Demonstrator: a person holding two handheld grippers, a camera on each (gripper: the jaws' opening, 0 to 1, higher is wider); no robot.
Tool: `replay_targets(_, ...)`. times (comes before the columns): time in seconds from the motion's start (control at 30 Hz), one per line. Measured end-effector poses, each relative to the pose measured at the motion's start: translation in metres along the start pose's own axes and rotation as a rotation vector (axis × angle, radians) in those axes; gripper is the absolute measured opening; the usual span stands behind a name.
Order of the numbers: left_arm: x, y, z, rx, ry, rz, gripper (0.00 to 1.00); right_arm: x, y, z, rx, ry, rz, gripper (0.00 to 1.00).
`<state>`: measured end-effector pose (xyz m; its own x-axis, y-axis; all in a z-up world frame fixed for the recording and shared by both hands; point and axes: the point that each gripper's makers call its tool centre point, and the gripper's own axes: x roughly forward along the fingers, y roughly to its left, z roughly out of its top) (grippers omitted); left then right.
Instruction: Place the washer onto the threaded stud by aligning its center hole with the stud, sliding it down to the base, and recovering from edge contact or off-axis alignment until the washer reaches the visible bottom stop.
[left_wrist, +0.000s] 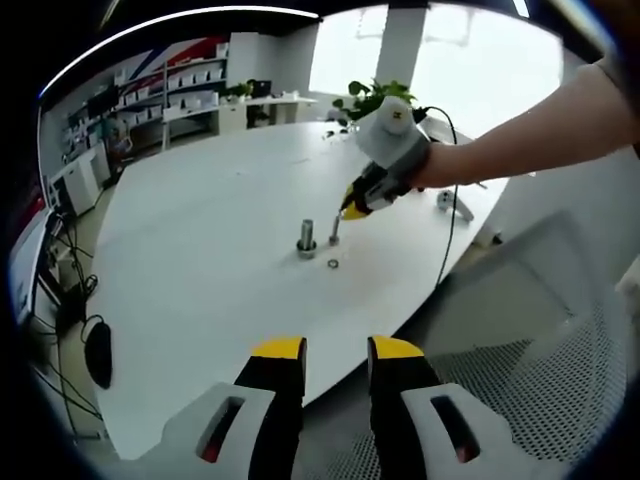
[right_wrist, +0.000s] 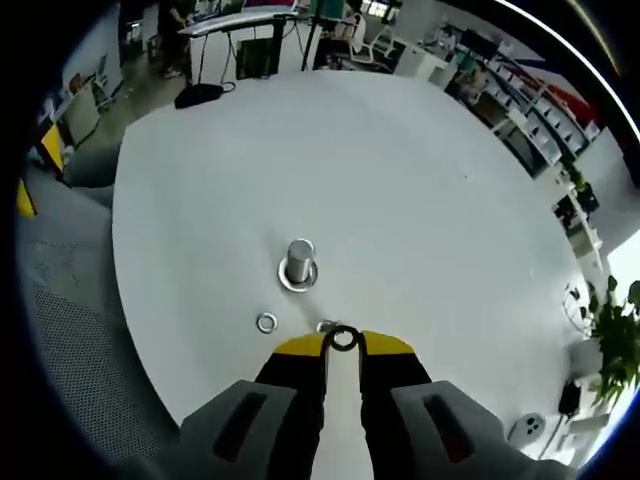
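Note:
A short threaded stud (left_wrist: 306, 236) (right_wrist: 299, 264) stands upright on its wide base near the middle of the white table (left_wrist: 200, 260) (right_wrist: 400, 170). My right gripper (right_wrist: 343, 345) is shut on a dark washer (right_wrist: 343, 338), pinched at its yellow tips just short of the stud and slightly to its right. In the left gripper view the right gripper (left_wrist: 350, 211) comes in from the right, held by a person's arm. A spare washer (left_wrist: 333, 263) (right_wrist: 266, 322) lies flat near the stud. My left gripper (left_wrist: 336, 352) stands open and empty, over the near table edge.
A thin upright metal piece (left_wrist: 334, 230) stands beside the stud, under the right gripper. A black object (left_wrist: 98, 352) and cables lie at the table's left edge. A mesh chair (left_wrist: 560, 400) is at the near right. A plant (left_wrist: 375, 95) stands at the far edge.

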<state>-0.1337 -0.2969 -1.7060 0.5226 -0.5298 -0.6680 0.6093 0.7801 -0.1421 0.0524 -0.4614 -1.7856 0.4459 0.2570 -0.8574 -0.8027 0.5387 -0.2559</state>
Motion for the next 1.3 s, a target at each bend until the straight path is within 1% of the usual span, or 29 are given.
replay_targets(0.1, -0.001, 0.001, 0.0, -0.008, -0.001, 0.005, 0.22, 0.004, -0.001, 0.001, -0.008, 0.011, 0.005, 0.13)
replay_targets(0.2, -0.001, 0.001, 0.0, -0.009, -0.002, 0.006, 0.22, 0.007, -0.001, 0.001, 0.01, 0.021, 0.013, 0.13)
replay_targets(0.33, 0.0, 0.0, -0.001, -0.002, 0.005, 0.0, 0.22, 0.01, 0.001, -0.001, 0.0, 0.042, 0.027, 0.13)
replay_targets(0.5, 0.0, 0.001, -0.001, -0.004, 0.004, 0.002, 0.22, 0.011, 0.001, -0.001, 0.004, 0.047, 0.032, 0.13)
replay_targets(0.57, 0.0, 0.001, -0.001, -0.004, 0.006, 0.0, 0.22, 0.014, 0.003, -0.003, 0.009, 0.062, 0.045, 0.13)
replay_targets(0.63, 0.0, 0.0, -0.002, -0.003, 0.008, -0.001, 0.22, 0.017, 0.003, -0.004, 0.0, 0.066, 0.046, 0.13)
replay_targets(0.7, 0.0, 0.0, -0.001, -0.003, 0.008, 0.0, 0.22, 0.02, 0.003, -0.005, 0.01, 0.069, 0.051, 0.13)
replay_targets(0.8, 0.0, 0.001, -0.001, -0.007, 0.006, 0.003, 0.22, 0.024, 0.006, -0.006, 0.047, 0.067, 0.055, 0.13)
replay_targets(0.93, 0.0, 0.0, -0.002, -0.001, 0.012, 0.0, 0.22, 0.032, 0.013, -0.01, 0.039, 0.086, 0.068, 0.13)
replay_targets(1.1, 0.002, -0.001, -0.004, 0.004, 0.023, -0.008, 0.22, 0.041, 0.021, -0.015, 0.053, 0.106, 0.082, 0.13)
replay_targets(1.17, 0.002, -0.001, -0.004, 0.007, 0.025, -0.009, 0.22, 0.048, 0.022, -0.02, 0.046, 0.12, 0.085, 0.13)
replay_targets(1.27, 0.002, -0.002, -0.004, 0.01, 0.024, -0.007, 0.21, 0.051, 0.025, -0.022, 0.05, 0.128, 0.089, 0.14)
replay_targets(1.3, 0.002, -0.001, -0.004, 0.009, 0.022, -0.005, 0.21, 0.051, 0.022, -0.016, 0.066, 0.092, 0.071, 0.14)
